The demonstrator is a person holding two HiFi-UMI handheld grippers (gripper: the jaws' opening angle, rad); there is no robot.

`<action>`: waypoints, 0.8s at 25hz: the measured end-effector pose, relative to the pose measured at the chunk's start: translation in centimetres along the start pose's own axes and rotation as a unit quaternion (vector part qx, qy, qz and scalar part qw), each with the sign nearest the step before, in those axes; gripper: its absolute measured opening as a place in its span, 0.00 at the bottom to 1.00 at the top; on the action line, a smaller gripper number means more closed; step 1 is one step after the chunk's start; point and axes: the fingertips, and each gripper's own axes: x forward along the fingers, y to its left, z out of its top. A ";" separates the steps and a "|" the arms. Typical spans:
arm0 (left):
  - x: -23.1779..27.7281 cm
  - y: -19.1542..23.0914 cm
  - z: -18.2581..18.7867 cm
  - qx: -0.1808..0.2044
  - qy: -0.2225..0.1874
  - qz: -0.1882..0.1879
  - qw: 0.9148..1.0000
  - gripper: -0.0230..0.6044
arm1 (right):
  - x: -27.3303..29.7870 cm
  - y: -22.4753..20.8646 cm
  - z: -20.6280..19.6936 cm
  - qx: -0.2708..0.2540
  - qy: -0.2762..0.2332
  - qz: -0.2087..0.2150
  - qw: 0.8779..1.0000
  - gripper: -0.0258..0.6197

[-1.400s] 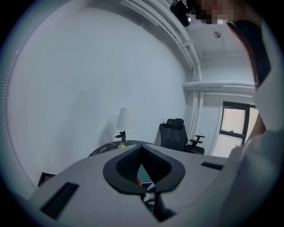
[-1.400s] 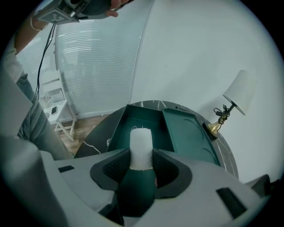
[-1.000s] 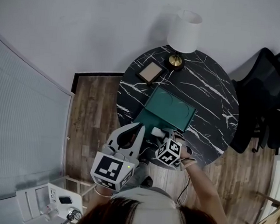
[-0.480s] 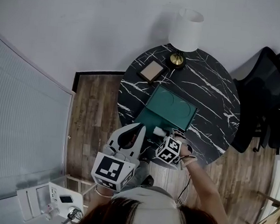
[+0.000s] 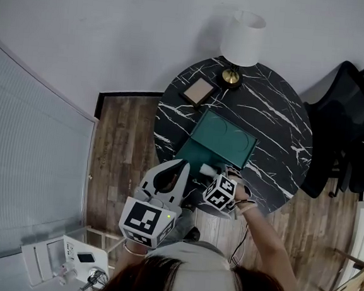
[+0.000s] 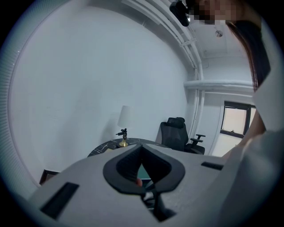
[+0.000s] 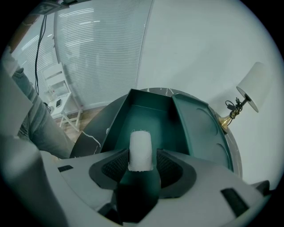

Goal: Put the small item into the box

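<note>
Dark green and smooth-walled, the box [image 5: 197,154] lies open on the round, white-veined black marble table [image 5: 278,131]. Over the box's near edge the right tongs [image 7: 141,156] have just been opening. The small item [image 7: 140,146], a white cylinder with a slightly frayed top, stands between their ribbed black pads. Left of the box, the left tongs [image 6: 142,148] have their curved tips pressed together.

1 rnd marble tbl [image 5: 277,137]. It holds 1 lamp [image 5: 242,39] at 12 o'clock, 1 pic frame [image 5: 197,91] at 10, 1 green box [image 5: 227,136] at ctr, 1 small white item [image 7: 140,148] at 6. 1 blk chair [image 5: 345,124] sits at 3, 1 white rack [image 5: 52,257] at 8.
</note>
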 end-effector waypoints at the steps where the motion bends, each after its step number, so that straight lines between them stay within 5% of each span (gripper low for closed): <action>1: -0.1 0.0 0.0 0.000 0.000 0.001 1.000 0.05 | -0.1 0.0 0.1 0.000 -0.001 0.000 1.000 0.34; 20: -3.1 -2.3 0.5 0.016 -0.019 -0.005 1.000 0.05 | -3.6 0.6 0.9 0.040 -0.034 -0.034 0.998 0.34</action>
